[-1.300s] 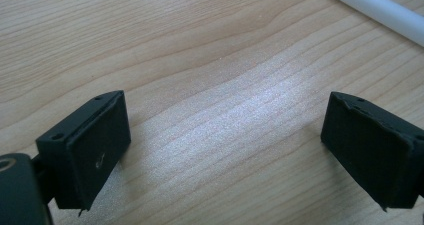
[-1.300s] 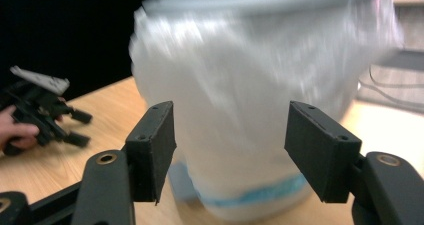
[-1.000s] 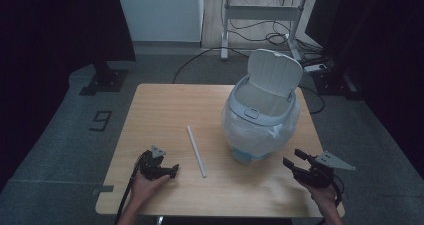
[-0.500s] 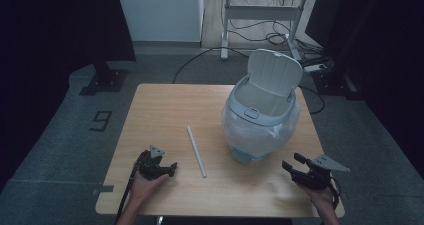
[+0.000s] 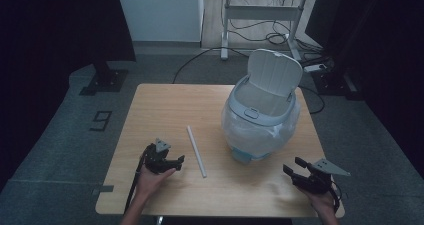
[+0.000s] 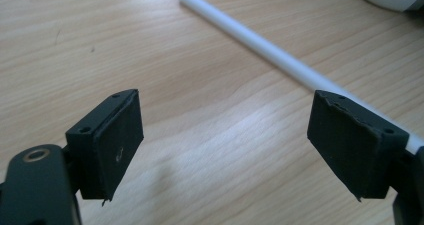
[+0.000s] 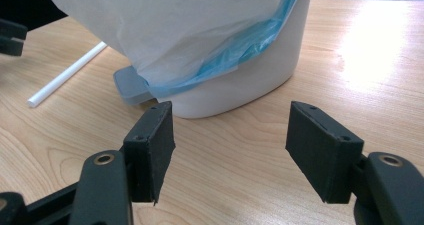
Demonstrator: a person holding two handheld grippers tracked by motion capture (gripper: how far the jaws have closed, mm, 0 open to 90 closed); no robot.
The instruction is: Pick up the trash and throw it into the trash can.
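Your left gripper (image 5: 176,161) sits lower left in the high view, jaws wide and empty after narrowing slightly, facing the white tube (image 5: 196,150) at centre. Your right gripper (image 5: 294,167), also wide and empty, waits near the bin (image 5: 260,130), whose lid stands open, likely ready to receive the tube.

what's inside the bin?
Through the open lid, the bin shows a pale liner bag draped over its rim. The bottom is hidden by the rim, so contents can't be told.
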